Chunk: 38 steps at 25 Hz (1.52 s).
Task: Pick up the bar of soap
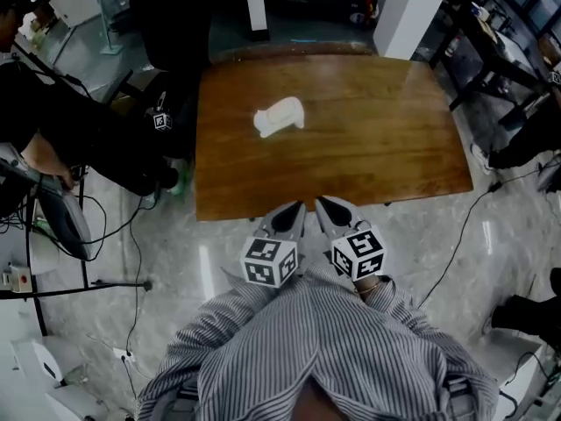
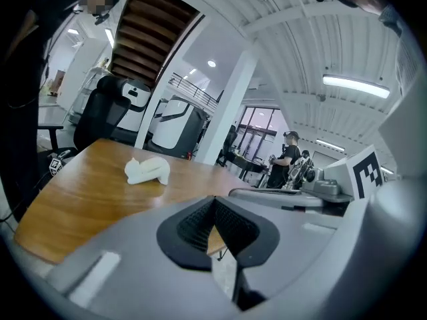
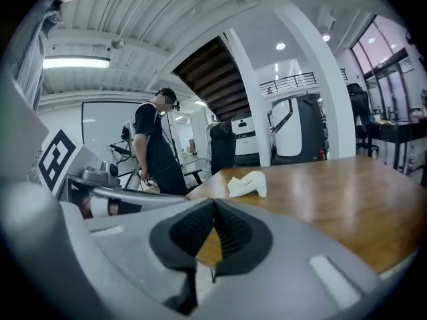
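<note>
The bar of soap is a white, lumpy piece lying on the brown wooden table, left of the table's middle. It also shows in the left gripper view as the soap and in the right gripper view as the soap. My left gripper and right gripper hang side by side at the table's near edge, well short of the soap. Each is shut, dark pads meeting at the tips, with nothing between them: left gripper, right gripper.
A seated person in black is at the left beside a black office chair. Cables trail over the pale floor. A white column stands behind the table, and dark desks fill the right.
</note>
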### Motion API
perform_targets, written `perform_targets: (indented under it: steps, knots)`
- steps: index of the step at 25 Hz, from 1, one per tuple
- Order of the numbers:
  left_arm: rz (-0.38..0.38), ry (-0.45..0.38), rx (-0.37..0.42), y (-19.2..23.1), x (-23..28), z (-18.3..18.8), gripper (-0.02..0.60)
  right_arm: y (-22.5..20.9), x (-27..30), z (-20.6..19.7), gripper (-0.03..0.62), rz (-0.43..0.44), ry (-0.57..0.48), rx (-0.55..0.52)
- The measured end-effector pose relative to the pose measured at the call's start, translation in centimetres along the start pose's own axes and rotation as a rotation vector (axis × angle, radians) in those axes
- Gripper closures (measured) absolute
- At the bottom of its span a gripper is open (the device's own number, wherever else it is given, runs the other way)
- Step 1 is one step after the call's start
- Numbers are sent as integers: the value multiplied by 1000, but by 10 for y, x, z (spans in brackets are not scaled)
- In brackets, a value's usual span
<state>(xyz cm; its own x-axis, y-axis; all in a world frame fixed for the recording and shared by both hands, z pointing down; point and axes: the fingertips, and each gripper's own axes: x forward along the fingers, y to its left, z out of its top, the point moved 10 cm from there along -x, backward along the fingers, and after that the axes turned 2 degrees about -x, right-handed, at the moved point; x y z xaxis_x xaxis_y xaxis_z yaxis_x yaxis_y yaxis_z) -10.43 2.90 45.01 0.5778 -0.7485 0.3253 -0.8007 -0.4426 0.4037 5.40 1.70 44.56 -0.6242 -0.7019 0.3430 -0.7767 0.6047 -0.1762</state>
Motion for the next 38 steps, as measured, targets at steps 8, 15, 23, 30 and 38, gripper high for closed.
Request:
perform_targets:
  steps: [8,15,23,30,38]
  knots:
    - [-52,-12,8,55,56,72,577,-46,72,53,591,-46,-6,19]
    - [-30,22,65,78,87,94,577,-69,104,67,591,9,-5,41]
    - [16,168,164,112,126,110,577,-91,138,73,591,128,56,62]
    - [7,364,430,153,173,123,577,-115,159,60,591,174,105,111]
    - [-82,545,549,179,224,129,473,-134,177,50,577,230,140,175]
